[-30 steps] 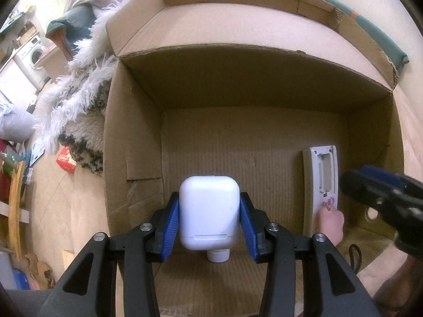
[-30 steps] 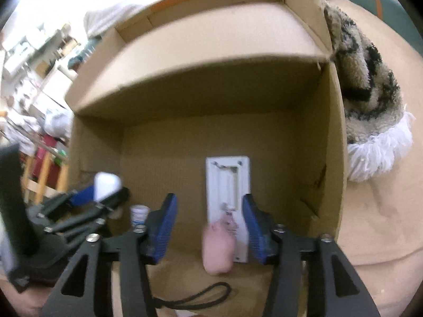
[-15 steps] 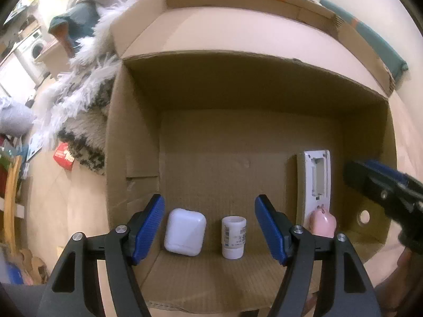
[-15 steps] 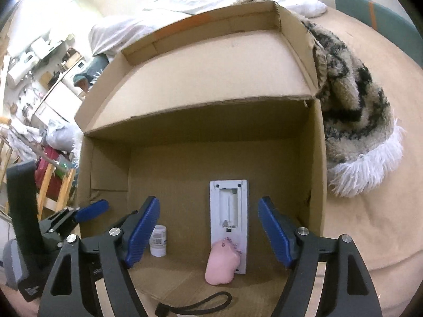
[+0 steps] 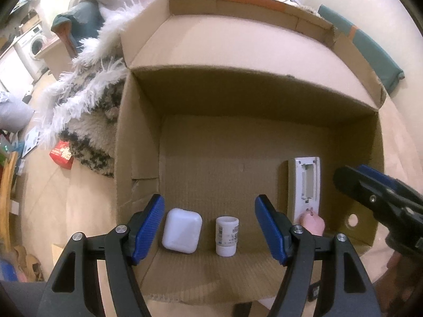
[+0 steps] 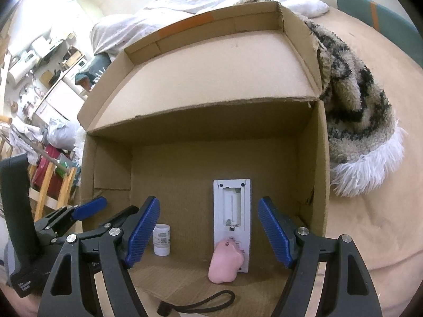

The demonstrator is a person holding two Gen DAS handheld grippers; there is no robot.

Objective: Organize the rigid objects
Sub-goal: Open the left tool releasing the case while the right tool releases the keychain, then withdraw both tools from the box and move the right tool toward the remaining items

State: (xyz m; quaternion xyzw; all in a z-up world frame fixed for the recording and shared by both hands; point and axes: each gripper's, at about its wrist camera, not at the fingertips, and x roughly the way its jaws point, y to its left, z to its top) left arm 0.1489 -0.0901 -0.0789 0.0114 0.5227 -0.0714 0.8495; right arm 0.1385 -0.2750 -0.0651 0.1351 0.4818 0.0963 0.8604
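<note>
While both grippers hung at the mouth of the cardboard box (image 5: 137, 137), neither held anything. Left gripper (image 5: 210, 228) had its blue pads spread wide, with nothing between them but the view of two items on the box floor. Right gripper (image 6: 208, 233) was equally wide apart and empty.

Left wrist view: white rounded case (image 5: 182, 233) lay on the floor near the left wall, small white bottle (image 5: 226, 236) stood upright just beside it on the right, apart from it. White remote-like panel (image 5: 306, 186) lay flat near the right wall, back side up with an open recess. Pink object (image 5: 313, 224) showed only as a sliver here (mostly behind the left gripper's right finger).

Right wrist view filled that in: pink object (image 6: 225, 262) was a soft-looking lump touching the near end of the panel (image 6: 231, 216), and a black cord loop (image 6: 201, 302) lay on the floor in front of it, barely visible from the left camera. Bottle (image 6: 161, 240) showed there too, but the white case was hidden behind the right gripper's left finger. Shaggy rug (image 6: 357, 121) sat outside the box wall.
</note>
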